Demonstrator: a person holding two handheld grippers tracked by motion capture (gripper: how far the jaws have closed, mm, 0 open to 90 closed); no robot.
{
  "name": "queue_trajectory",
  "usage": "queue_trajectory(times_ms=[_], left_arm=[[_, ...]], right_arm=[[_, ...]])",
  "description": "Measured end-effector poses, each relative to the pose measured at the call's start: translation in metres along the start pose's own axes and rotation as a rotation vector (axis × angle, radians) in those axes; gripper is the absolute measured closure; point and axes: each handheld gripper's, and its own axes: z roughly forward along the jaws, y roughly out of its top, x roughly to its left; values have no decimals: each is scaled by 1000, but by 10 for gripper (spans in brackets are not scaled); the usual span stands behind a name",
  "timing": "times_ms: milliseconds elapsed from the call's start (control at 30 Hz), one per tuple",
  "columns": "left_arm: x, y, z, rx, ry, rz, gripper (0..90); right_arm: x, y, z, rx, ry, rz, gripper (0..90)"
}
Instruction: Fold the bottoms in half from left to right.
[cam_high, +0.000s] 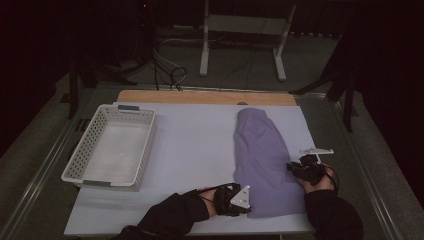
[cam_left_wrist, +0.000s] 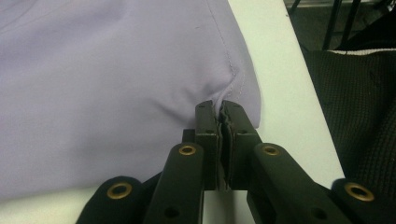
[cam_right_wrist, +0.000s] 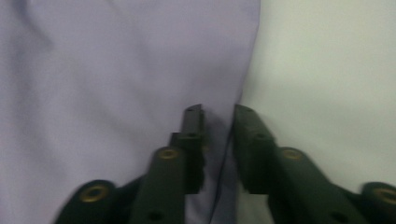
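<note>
The white basket (cam_high: 112, 145) at the tabletop's (cam_high: 195, 145) left stands empty. The folded lilac garment (cam_high: 262, 160) lies right of centre, not yet lifted. The left gripper (cam_left_wrist: 222, 116) is clamped on its near corner; the right gripper (cam_right_wrist: 218, 116) straddles its right edge, jaws slightly apart.

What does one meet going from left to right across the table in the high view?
White basket → left gripper, shut on the cloth's near corner → purple cloth → right gripper at the cloth's right edge, which lies between its jaws.
</note>
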Motion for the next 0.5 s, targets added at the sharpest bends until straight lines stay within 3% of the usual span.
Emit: queue_trajectory(times_ms=[67, 367, 500], left_arm=[[0, 0, -1, 0, 12, 5, 868], [-1, 0, -29, -79, -43, -47, 870], [-8, -3, -38, -90, -58, -53, 869]], right_arm=[[-1, 1, 1, 2, -10, 9, 874], [9, 7, -14, 9, 7, 32, 891], [15, 4, -25, 9, 15, 45, 891]])
